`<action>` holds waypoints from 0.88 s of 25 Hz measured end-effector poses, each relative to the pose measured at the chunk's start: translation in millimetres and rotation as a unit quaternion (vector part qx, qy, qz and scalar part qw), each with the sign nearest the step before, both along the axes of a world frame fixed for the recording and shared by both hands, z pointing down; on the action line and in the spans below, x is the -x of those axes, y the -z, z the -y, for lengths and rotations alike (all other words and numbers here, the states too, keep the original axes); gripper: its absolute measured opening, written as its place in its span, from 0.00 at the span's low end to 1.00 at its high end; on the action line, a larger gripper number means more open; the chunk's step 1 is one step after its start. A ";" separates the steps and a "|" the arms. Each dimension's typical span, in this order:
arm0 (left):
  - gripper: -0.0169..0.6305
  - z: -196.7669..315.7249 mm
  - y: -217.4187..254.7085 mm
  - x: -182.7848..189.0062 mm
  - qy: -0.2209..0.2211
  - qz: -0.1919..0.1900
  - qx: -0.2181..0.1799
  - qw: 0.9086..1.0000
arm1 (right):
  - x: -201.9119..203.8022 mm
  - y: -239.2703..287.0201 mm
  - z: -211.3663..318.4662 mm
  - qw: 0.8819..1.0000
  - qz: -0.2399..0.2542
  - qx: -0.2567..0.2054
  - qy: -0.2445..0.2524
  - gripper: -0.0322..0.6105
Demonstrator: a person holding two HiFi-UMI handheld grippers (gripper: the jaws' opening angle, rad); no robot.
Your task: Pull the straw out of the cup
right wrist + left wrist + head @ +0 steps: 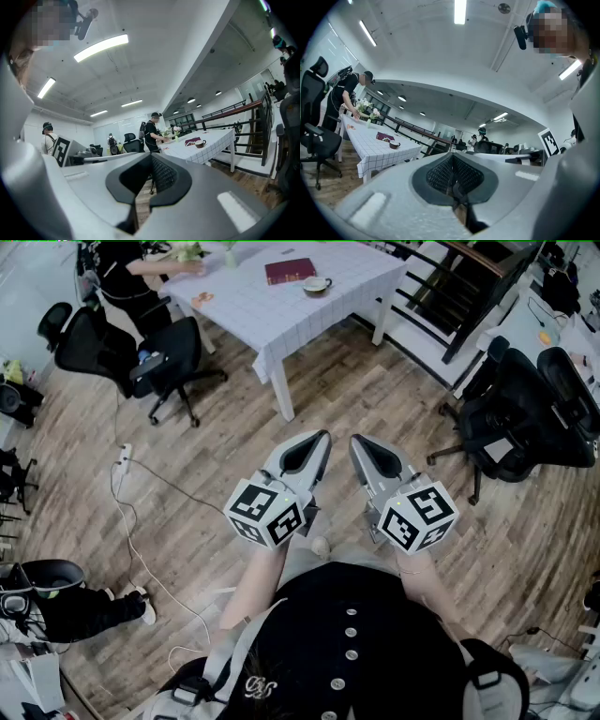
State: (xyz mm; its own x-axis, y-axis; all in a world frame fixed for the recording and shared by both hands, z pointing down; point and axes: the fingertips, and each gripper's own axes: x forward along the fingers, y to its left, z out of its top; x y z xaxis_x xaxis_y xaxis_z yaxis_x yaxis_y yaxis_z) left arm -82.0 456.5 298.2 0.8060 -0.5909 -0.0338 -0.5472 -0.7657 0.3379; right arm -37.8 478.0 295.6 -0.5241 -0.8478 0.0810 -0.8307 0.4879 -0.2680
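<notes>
The left tool (320,439) and right tool (359,442) are both closed on nothing; the cup (317,284) stands on the desk (262,317) well ahead of both tips, its straw too small to see

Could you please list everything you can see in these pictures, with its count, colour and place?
table: one, white checked cloth, ahead on the wooden floor
book: one, dark red, on the table
cup: one, brown, on the table beside the book; no straw can be made out
person: one, in black, leaning over the table's far end
office chairs: at least four, black, two left of the table, two at the right
power strip: one, white, on the floor at left, cable trailing
railing: one, dark, beyond the table
left gripper: one, grey, jaws shut, empty
right gripper: one, grey, jaws shut, empty
</notes>
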 end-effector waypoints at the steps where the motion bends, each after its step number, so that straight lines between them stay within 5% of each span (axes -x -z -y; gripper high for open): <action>1: 0.03 0.0 -0.2 0.1 0.000 0.000 0.000 1.000 | 0.6 -0.7 0.1 1.000 0.000 0.001 0.000 0.05; 22: 0.03 13.7 -11.9 7.8 -0.018 0.010 0.009 1.000 | 13.4 -15.5 14.0 1.000 0.021 0.018 -0.012 0.05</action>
